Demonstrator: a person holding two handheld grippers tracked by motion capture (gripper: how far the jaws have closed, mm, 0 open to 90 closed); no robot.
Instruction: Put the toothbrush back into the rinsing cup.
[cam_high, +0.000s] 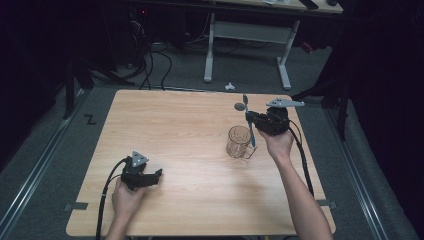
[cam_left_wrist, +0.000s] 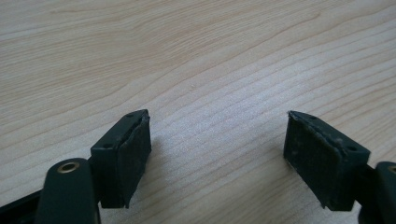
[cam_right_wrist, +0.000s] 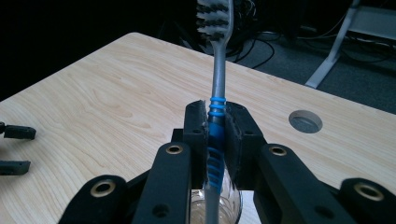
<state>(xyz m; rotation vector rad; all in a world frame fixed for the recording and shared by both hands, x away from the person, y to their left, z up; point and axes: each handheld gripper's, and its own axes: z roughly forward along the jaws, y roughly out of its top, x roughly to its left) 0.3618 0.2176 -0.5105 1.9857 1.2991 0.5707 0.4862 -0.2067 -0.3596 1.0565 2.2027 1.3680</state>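
Right tool (cam_right_wrist: 215, 135) grasps the toothbrush (cam_right_wrist: 216, 93), its lower end seemingly inside the glass (cam_high: 239, 142); left tool (cam_left_wrist: 217, 154) released.

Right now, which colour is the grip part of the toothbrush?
Blue, on a grey toothbrush; the right gripper view shows it best.

Our left gripper (cam_high: 150, 176) rests low at the near left, jaws spread wide with nothing between them, our left hand (cam_high: 126, 197) wrapped behind it. Our right gripper (cam_high: 253, 120) sits raised at the far right, jaws clamped together, right hand (cam_high: 278, 141) gripping underneath, forearm stretching back toward us.
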